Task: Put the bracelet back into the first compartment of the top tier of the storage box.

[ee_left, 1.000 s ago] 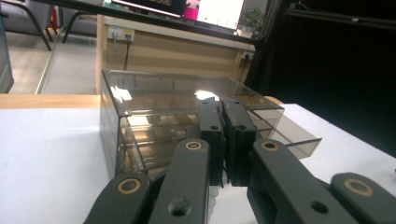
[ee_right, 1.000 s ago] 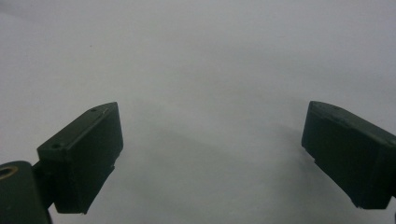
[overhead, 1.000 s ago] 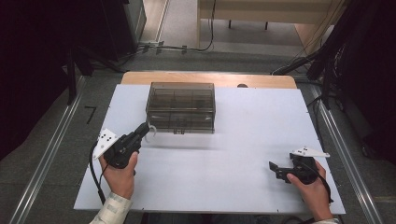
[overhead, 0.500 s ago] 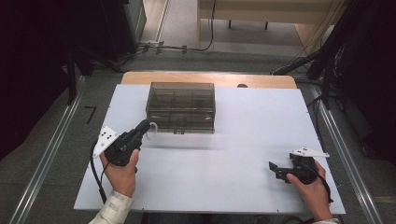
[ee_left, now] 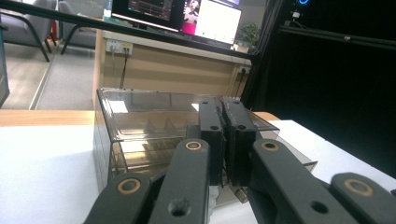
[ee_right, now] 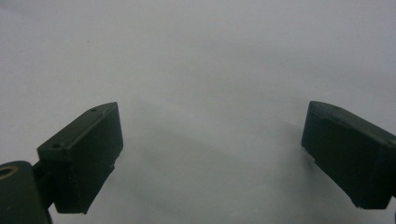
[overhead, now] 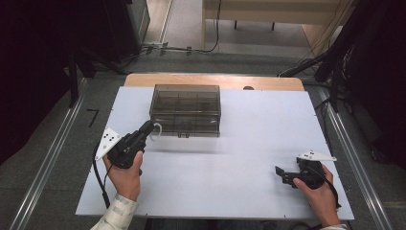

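A smoky see-through plastic box (overhead: 186, 108) with inner dividers stands closed at the back middle of the white table (overhead: 249, 143). My left gripper (overhead: 149, 126) is at the box's front left corner, its jaws shut. A small white loop (overhead: 157, 132) on the box front lies right beside its tips; I cannot tell whether it is pinched. In the left gripper view the shut jaws of the left gripper (ee_left: 220, 107) point at the box (ee_left: 140, 121), with a white bit (ee_left: 212, 200) below them. My right gripper (overhead: 279, 171) rests at the front right, open over bare table, holding nothing (ee_right: 212, 126).
A wooden strip (overhead: 210, 79) runs behind the white tabletop. Metal rails (overhead: 52, 158) line the floor on both sides, and cables (overhead: 191, 48) lie on the floor beyond. Monitors (ee_left: 177, 14) sit on a far counter.
My left gripper has edged slightly forward toward the box's front left corner. The right gripper and the box have not moved.
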A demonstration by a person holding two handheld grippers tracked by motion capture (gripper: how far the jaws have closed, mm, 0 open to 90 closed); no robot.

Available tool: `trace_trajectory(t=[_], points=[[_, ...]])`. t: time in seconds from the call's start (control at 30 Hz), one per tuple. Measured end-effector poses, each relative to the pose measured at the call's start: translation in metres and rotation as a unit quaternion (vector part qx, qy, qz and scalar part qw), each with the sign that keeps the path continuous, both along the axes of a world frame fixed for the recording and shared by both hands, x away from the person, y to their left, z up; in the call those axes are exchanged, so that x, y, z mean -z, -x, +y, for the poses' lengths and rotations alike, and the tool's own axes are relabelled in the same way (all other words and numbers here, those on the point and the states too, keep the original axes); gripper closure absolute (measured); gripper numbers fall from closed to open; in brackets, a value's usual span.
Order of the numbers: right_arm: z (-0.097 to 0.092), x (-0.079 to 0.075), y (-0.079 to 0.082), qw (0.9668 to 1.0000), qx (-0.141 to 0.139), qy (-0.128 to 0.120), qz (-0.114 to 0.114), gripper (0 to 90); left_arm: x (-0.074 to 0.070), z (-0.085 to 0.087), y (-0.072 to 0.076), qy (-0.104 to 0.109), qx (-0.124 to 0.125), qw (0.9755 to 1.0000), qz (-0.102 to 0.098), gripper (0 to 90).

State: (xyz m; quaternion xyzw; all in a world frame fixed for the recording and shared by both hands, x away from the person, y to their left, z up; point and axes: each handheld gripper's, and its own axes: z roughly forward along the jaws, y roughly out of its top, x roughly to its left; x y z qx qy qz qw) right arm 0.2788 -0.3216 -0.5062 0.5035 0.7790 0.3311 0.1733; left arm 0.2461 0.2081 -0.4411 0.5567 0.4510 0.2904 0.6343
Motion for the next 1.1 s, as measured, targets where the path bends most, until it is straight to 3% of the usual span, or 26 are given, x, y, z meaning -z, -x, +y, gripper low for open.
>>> trace_trajectory(t=[0.83,1.1], points=[[0.0,0.0,-0.001,1.0,-0.001,0.001,0.0,3.8,-0.004,-0.002,-0.011,0.009,-0.004,0.9999,-0.01,88.8],[0.001,0.001,-0.001,1.0,-0.003,0.002,0.001,3.8,-0.002,0.0,-0.017,0.017,-0.01,0.9995,-0.023,88.8]])
